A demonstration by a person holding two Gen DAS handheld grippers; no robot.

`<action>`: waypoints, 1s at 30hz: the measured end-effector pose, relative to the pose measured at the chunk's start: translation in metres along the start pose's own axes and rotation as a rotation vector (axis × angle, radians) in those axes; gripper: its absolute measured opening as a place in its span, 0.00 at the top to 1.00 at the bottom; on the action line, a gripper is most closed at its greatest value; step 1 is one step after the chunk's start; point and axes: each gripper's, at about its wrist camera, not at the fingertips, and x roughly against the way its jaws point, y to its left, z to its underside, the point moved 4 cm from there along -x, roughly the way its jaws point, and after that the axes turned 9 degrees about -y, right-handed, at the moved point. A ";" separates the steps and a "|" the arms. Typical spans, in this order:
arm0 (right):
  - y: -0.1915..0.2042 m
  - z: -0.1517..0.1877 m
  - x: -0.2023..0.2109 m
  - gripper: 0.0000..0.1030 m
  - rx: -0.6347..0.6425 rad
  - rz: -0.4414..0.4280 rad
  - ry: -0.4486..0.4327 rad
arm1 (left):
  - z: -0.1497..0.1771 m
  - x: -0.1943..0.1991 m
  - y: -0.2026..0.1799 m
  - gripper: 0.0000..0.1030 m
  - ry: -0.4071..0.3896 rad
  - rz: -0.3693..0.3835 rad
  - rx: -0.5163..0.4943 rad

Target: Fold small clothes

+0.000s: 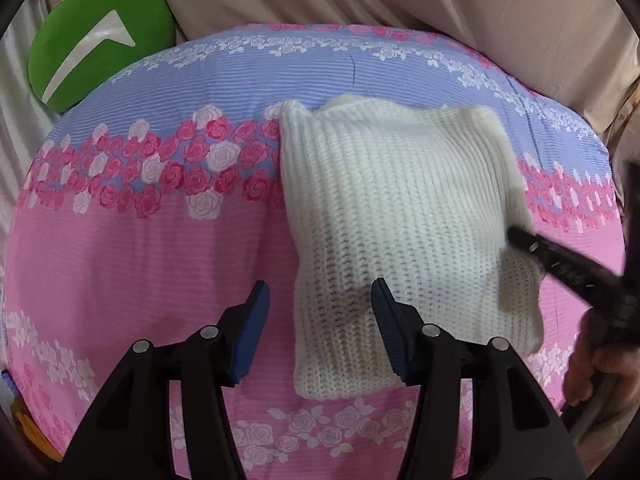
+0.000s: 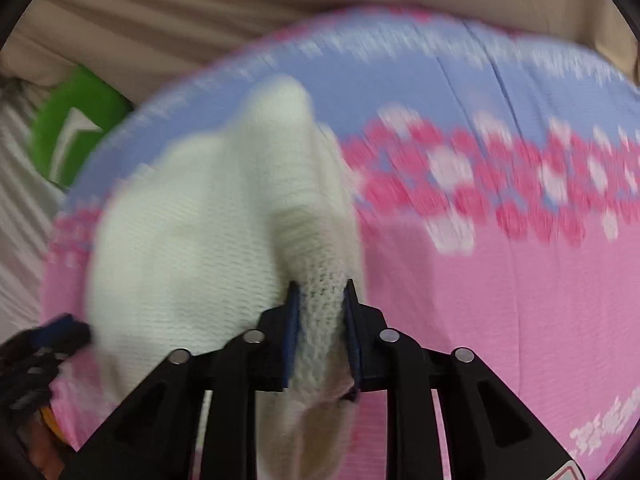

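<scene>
The white knit garment (image 1: 400,216) lies folded on the floral bed cover (image 1: 140,260). The left gripper (image 1: 320,320) hovers over its six o'clock edge, pads apart, gripping nothing. The right gripper (image 2: 320,332) pinches a fold of the knit at the garment's four o'clock corner.

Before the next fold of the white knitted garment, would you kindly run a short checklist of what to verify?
1. Right gripper clamped on the white knitted garment: ok, fabric is pinched between its fingers.
2. Left gripper free: ok, jaws open, pressing on nothing.
3. Garment lies wholly on the floral bedspread: ok.
4. Garment edges aligned: not ok, a flap sticks out by the right gripper.
5. Green cushion apart from the garment: ok.
6. How many layers are pinched: cannot tell.
</scene>
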 end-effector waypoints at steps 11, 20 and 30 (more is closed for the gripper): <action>0.022 0.057 0.094 0.90 0.148 -0.030 -0.073 | 0.029 0.017 0.009 0.48 0.009 -0.021 0.043; -0.005 0.067 0.048 0.98 0.138 0.117 -0.032 | 0.054 -0.017 0.002 0.45 0.033 -0.071 0.048; 0.011 0.100 0.120 0.95 0.193 0.070 -0.088 | 0.069 0.045 -0.011 0.34 -0.069 -0.039 0.063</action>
